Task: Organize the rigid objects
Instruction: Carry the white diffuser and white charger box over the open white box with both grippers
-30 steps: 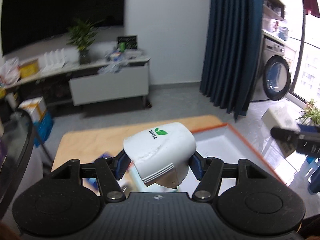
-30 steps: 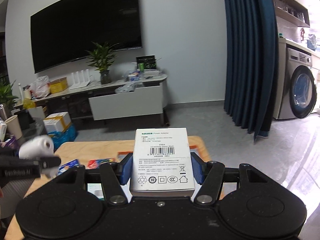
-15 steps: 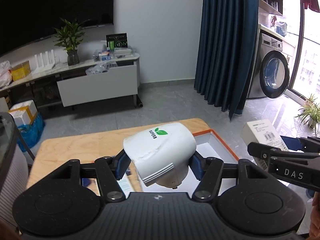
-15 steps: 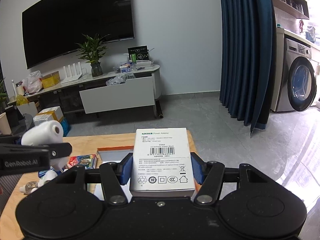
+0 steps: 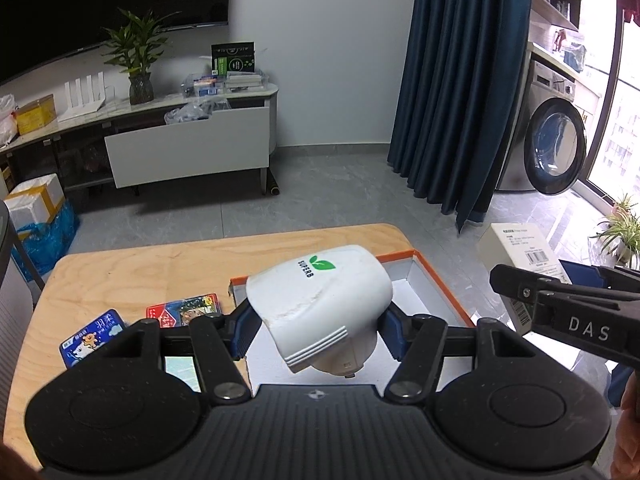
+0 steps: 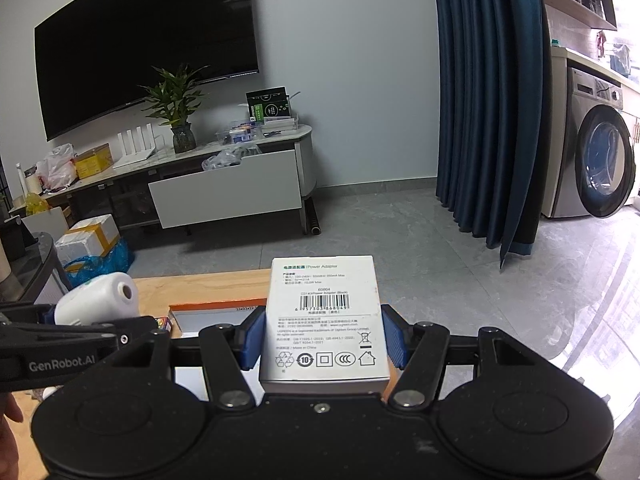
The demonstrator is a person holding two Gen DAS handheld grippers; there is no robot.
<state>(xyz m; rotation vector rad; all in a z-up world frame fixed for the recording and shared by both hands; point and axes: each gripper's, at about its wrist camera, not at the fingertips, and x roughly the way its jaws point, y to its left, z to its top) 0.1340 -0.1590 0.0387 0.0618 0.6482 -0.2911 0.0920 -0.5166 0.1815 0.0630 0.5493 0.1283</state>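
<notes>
My left gripper is shut on a white plastic device with a green leaf logo, held above an orange-rimmed white tray on the wooden table. My right gripper is shut on a white power adapter box and hovers to the right of the tray. The box also shows at the right of the left wrist view. The white device also shows at the left of the right wrist view.
Two small card packs, one blue and one red, lie on the table left of the tray. Beyond the table are grey floor, a TV cabinet, a dark blue curtain and a washing machine.
Both grippers have shifted so the table and tray come more into view. The right gripper with its box has come nearer on the left gripper's right side. Both grasps hold.
</notes>
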